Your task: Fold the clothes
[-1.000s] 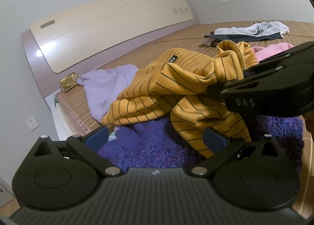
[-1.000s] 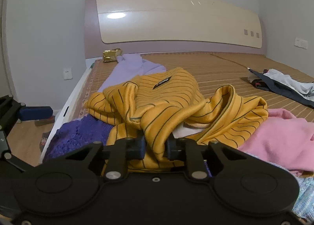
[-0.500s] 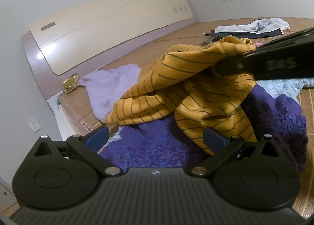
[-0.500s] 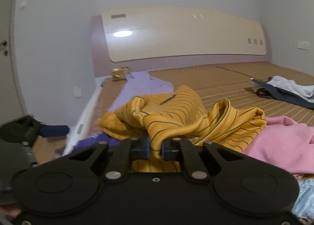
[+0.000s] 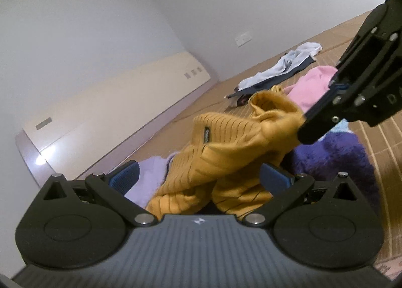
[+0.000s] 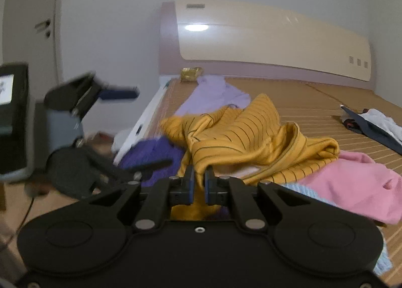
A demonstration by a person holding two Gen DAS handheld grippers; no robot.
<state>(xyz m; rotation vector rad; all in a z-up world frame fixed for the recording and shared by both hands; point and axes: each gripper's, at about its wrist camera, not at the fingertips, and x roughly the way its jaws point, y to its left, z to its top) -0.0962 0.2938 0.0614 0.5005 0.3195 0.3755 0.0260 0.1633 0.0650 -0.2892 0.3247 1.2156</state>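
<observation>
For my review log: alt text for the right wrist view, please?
The right gripper pinches a fold of a yellow striped top lifted from a pile of clothes on a bed; the blurred left gripper hangs open to the left.

Crumpled mustard striped top (image 6: 241,137), lifted, on bed

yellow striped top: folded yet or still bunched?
Still bunched. The yellow striped top lies crumpled across the other clothes, one edge pinched in the shut right claw. The left claw is open, holding nothing.
</observation>
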